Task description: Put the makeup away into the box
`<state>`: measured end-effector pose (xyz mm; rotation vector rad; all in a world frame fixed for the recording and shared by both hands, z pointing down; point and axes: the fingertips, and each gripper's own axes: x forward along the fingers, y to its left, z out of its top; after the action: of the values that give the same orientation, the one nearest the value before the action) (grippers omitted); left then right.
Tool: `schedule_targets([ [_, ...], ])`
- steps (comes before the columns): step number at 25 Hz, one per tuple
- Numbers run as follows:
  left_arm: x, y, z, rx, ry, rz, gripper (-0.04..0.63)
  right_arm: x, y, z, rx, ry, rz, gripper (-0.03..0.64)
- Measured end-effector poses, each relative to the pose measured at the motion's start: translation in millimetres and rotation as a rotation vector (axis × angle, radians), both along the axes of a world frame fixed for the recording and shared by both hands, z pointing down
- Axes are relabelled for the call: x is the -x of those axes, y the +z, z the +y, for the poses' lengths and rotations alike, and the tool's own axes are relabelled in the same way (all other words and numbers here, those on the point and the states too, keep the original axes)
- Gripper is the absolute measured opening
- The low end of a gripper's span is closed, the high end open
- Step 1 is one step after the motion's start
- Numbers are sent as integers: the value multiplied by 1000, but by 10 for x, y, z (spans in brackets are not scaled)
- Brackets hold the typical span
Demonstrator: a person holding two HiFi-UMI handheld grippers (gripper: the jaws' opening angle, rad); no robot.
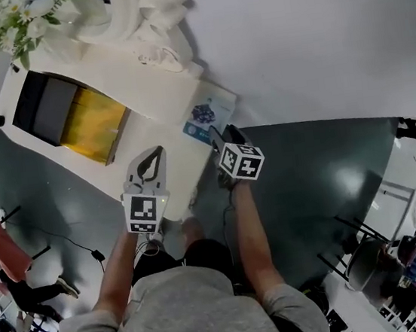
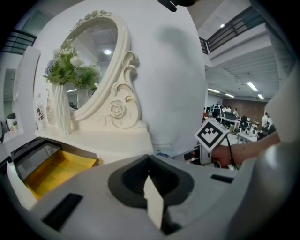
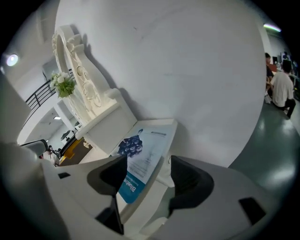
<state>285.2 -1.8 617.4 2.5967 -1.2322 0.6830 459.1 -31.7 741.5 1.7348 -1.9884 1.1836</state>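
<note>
**A:** Why is the right gripper [image 1: 224,133] sitting down at that end of the counter [image 1: 143,79]?

**B:** That's where the makeup is. A blue-and-white sachet [image 1: 203,116] lies flat at the counter's right end, close to the wall-side corner. In the right gripper view its jaws stand apart on either side of the sachet [image 3: 143,157]. One jaw is over the printed face and the other is clear of it, so nothing is pinched yet. I'd say it's lined up for the pick.

**A:** And the left gripper [image 1: 158,153]?

**B:** Its jaws are closed together with nothing between them. It hangs over the counter's front edge, between the sachet and the box [image 1: 100,122]. My guess is it's only waiting and keeping out of the way.

**A:** Is the box ready?

**B:** It looks so. It sits open at the counter's left end with its yellow lining showing, and I can't see anything in it. The sachet would have to travel most of the counter's length to get there.

**A:** What's the count?

**B:** One sachet, one open box and two grippers. Along the back edge there's also one ornate mirror [image 2: 93,70] and one vase of flowers [image 1: 18,19]. I can't see any other makeup.
</note>
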Motion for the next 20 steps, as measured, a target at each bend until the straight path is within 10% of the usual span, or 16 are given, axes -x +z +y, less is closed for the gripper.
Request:
schedule_targets([
  [9,103,50,68,15,-25,-18,3,50,93,17,15,-26,-13,273],
  [15,-3,-58,99,-1,-6,-5,3,-39,-40,92,-8,-28,125,50],
  [20,-17,-152,113,-24,-1,-7,3,-185,-266,166,-60,-7,166,21],
])
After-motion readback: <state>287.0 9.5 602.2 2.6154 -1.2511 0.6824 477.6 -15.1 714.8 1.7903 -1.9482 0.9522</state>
